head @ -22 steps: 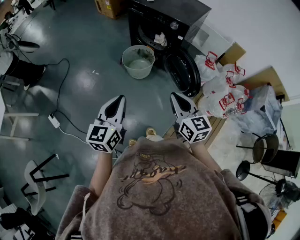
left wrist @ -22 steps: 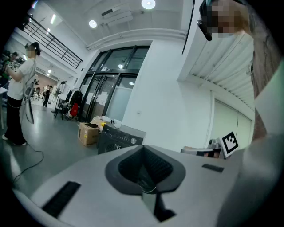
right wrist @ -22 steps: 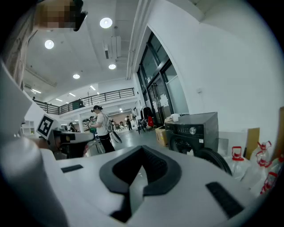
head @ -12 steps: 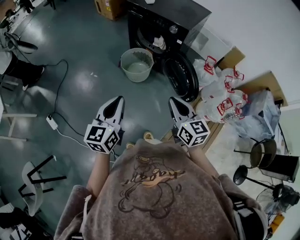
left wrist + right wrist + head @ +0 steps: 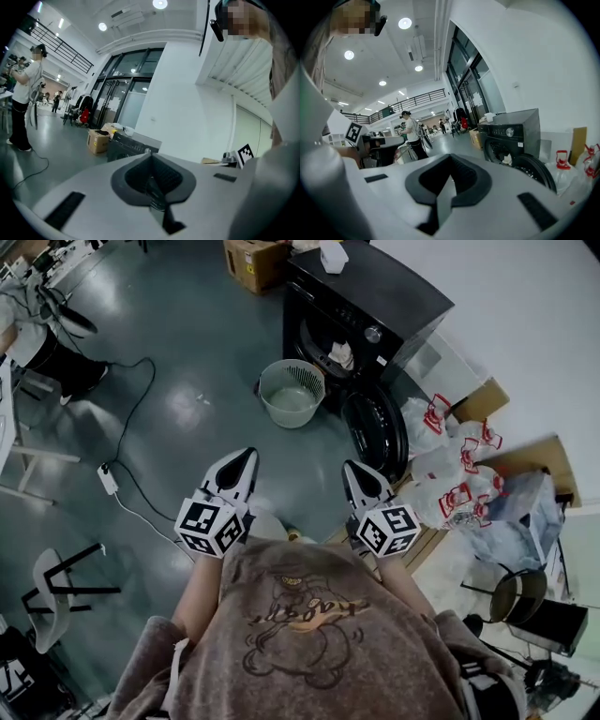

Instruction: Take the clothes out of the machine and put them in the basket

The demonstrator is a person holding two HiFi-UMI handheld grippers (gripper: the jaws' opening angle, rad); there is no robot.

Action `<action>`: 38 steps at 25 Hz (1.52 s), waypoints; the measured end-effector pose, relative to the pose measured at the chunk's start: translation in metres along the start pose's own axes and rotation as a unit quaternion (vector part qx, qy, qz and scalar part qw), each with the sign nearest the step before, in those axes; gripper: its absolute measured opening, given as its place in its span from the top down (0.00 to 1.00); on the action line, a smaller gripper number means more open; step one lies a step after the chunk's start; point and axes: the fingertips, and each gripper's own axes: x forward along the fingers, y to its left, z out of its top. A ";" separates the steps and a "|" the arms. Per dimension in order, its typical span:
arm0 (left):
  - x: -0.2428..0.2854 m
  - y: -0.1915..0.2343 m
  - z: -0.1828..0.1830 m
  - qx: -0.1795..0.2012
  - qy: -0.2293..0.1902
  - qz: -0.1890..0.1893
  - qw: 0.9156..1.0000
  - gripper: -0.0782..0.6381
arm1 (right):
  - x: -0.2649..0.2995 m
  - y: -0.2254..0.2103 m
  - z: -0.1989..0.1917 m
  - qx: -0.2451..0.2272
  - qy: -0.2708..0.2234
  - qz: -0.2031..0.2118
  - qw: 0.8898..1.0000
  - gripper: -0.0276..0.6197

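Left hand-held gripper (image 5: 246, 460) and right hand-held gripper (image 5: 354, 474) (both empty) have jaws pressed together, well short of the machine (image 5: 384, 306).

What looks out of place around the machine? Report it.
A pale cloth hangs out over the drum opening of the machine, whose door is swung wide open. The basket beside it looks empty. White bags are heaped loosely by the wall. Nothing looks spilled or broken.

The machine (image 5: 394, 292) has a glossy black shell; beside it, a matt plastic basket (image 5: 266, 399) stands on smooth, reflective floor (image 5: 178, 427).
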 end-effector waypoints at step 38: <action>0.293 0.240 0.097 0.016 0.061 -0.119 0.991 0.88 | 0.313 -0.107 0.120 0.011 -0.008 -0.122 0.992 0.96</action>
